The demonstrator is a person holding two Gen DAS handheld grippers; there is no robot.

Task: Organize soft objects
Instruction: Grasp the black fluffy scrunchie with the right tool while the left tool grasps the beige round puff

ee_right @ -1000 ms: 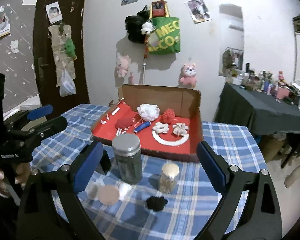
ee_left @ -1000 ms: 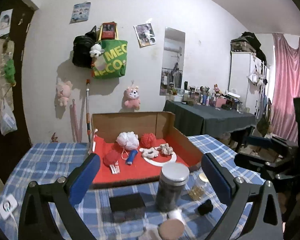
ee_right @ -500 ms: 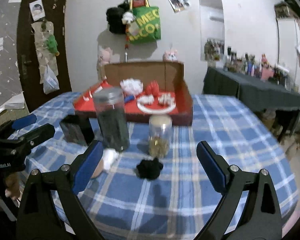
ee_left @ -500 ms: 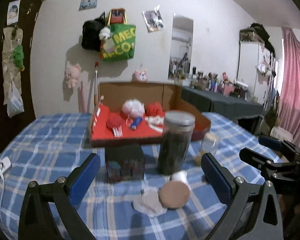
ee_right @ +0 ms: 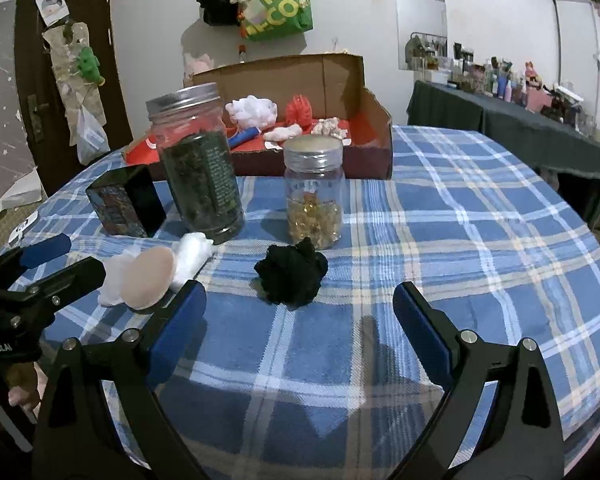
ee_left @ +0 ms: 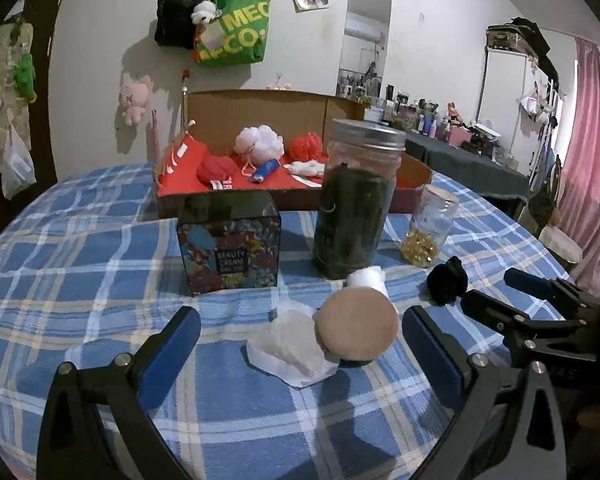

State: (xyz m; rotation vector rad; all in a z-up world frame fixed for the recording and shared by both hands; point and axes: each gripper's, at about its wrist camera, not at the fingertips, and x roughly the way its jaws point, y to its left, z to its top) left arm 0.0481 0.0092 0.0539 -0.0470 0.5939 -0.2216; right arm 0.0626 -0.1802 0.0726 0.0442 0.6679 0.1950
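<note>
A tan round sponge puff [ee_left: 356, 324] leans on a white tissue [ee_left: 292, 350] and a white cotton ball [ee_left: 367, 278] on the blue checked tablecloth [ee_left: 80, 264]. My left gripper [ee_left: 300, 350] is open and empty, low over the cloth, just short of the puff. A black scrunchie [ee_right: 292, 276] lies just ahead of my right gripper [ee_right: 300, 322], which is open and empty. The puff [ee_right: 148, 278] and left gripper's fingers [ee_right: 60, 280] show at the right wrist view's left. The cardboard box [ee_left: 260, 110] with red lining holds white and red bath poufs.
A tall dark-filled jar [ee_left: 356, 200], a small jar of yellow capsules [ee_right: 314, 196] and a Beauty Cream box [ee_left: 230, 248] stand between the grippers and the cardboard box. A dark side table with bottles [ee_right: 512, 120] stands at the right.
Both grippers have dropped lower and come closer to the table. The puff now sits near the left gripper's fingers and the black scrunchie near the right gripper's.
</note>
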